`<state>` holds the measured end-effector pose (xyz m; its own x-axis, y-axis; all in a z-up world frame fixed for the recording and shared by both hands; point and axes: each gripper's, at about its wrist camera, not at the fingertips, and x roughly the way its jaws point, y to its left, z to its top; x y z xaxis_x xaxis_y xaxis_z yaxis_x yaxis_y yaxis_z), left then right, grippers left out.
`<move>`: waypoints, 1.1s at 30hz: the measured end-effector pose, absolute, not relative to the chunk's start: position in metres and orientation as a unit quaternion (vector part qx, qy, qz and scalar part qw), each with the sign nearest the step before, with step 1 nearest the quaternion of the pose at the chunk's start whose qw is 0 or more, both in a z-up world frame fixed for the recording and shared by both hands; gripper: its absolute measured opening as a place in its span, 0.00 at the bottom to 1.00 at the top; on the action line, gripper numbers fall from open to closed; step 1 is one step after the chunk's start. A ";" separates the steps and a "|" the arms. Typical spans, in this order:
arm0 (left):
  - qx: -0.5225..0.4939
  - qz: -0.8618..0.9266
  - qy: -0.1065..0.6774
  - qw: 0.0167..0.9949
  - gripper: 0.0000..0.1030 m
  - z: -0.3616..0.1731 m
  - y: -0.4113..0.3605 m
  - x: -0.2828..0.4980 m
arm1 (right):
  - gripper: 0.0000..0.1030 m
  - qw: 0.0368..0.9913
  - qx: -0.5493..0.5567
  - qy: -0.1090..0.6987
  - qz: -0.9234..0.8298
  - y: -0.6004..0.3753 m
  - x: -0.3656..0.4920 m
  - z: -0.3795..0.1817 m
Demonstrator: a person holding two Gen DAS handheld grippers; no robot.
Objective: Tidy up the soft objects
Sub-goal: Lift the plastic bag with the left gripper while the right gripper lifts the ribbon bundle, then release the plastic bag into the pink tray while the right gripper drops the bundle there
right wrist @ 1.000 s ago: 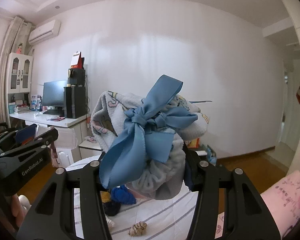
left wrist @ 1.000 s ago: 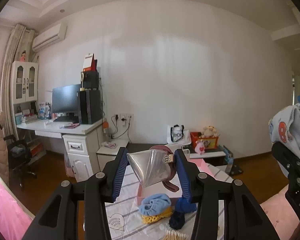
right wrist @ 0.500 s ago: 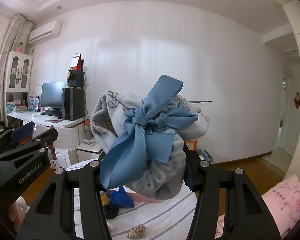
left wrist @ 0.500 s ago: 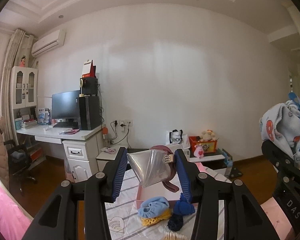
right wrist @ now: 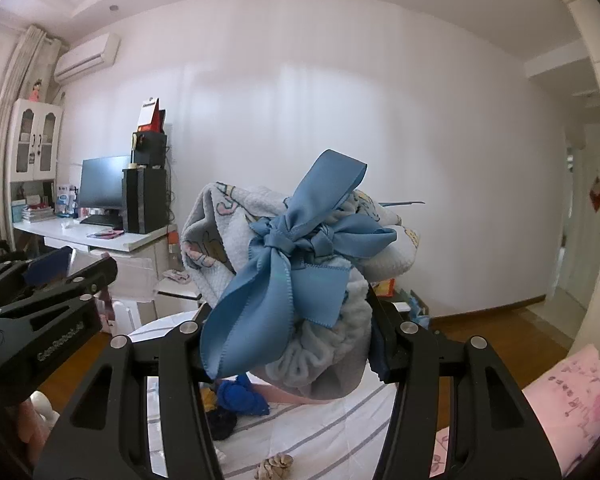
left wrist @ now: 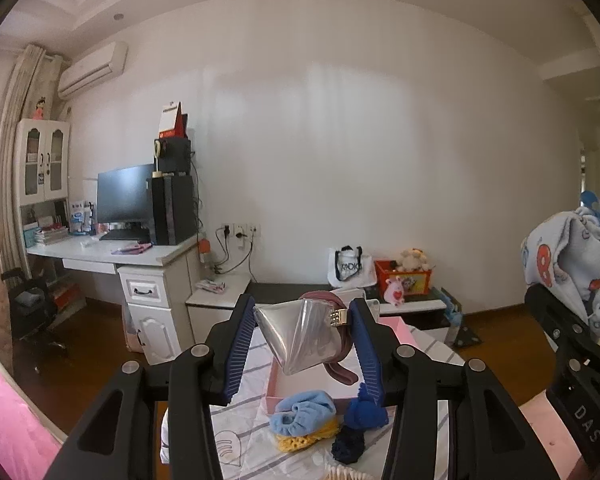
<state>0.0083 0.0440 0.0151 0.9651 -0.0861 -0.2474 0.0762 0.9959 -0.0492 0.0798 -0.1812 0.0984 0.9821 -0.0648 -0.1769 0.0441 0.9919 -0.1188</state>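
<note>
In the left wrist view, the left gripper (left wrist: 306,344) sits at lower centre, its jaws partly closed on a silver bow hair clip (left wrist: 300,336) with a mauve band behind it. Compared with half a second ago the room sits a little higher in this frame and the pink box (left wrist: 300,384) on the striped cloth (left wrist: 240,412) below looks slightly nearer, so the clip seems to be heading for that box. Just in front of the box lie a light blue scrunchie (left wrist: 302,410) on a yellow one (left wrist: 304,438), with a royal blue scrunchie (left wrist: 364,410) and a navy one (left wrist: 348,446) beside them.

In the right wrist view, the right gripper (right wrist: 296,344) at lower centre is clamped part-way on a printed fleece headband with a blue satin bow (right wrist: 296,264); it looks unchanged from the earlier frames, waiting its turn.

The bow hides most of the box in that view. How the clip fastens, and what the small brownish thing (right wrist: 276,466) at the bottom edge is, I cannot tell.
</note>
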 end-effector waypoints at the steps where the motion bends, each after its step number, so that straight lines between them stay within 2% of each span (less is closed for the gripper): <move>1: -0.018 -0.042 0.129 0.991 0.43 0.017 0.044 0.015 | 0.49 0.994 -0.058 0.093 -0.028 -0.181 0.083 0.099; 9: -0.003 -0.034 0.152 0.988 0.43 0.040 0.031 0.069 | 0.49 0.987 -0.067 0.137 -0.058 -0.181 0.136 0.093; 19: 0.005 -0.040 0.234 0.971 0.43 0.059 0.003 0.181 | 0.49 0.973 -0.065 0.215 -0.046 -0.181 0.212 0.065; 33: 0.009 -0.020 0.401 0.916 0.43 0.042 -0.058 0.434 | 0.49 0.936 -0.060 0.343 -0.049 -0.204 0.322 -0.005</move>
